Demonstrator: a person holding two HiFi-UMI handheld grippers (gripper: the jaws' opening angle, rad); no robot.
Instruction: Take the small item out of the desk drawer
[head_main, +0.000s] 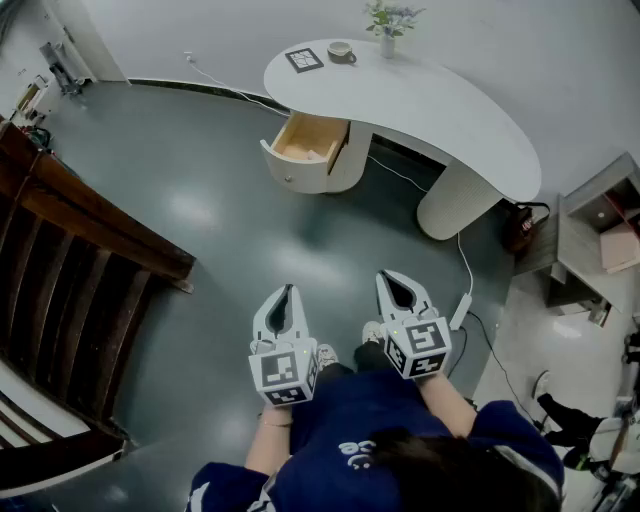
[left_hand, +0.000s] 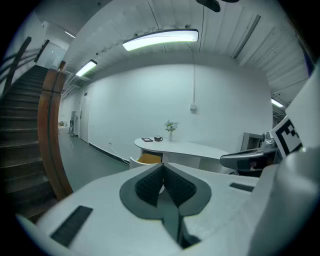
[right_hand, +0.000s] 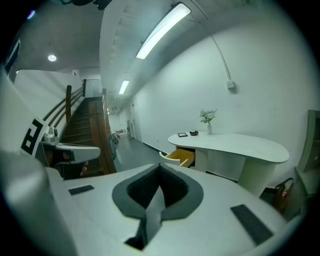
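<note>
A white curved desk (head_main: 440, 100) stands across the room, its rounded drawer (head_main: 308, 150) pulled open and showing a bare wooden inside; no small item shows in it from here. Both grippers hang close to the person's body, far from the desk. My left gripper (head_main: 286, 293) is shut with nothing between its jaws, and my right gripper (head_main: 396, 280) is shut and empty too. The open drawer (left_hand: 148, 159) peeks above the left jaws in the left gripper view, and the drawer (right_hand: 181, 156) shows beyond the right jaws in the right gripper view.
On the desk sit a framed card (head_main: 304, 59), a cup (head_main: 341, 51) and a small vase of flowers (head_main: 388, 28). A wooden staircase (head_main: 60, 260) rises at the left. A white cable (head_main: 465, 270) with a power strip lies on the grey floor (head_main: 230, 240). A grey shelf unit (head_main: 600, 235) stands at the right.
</note>
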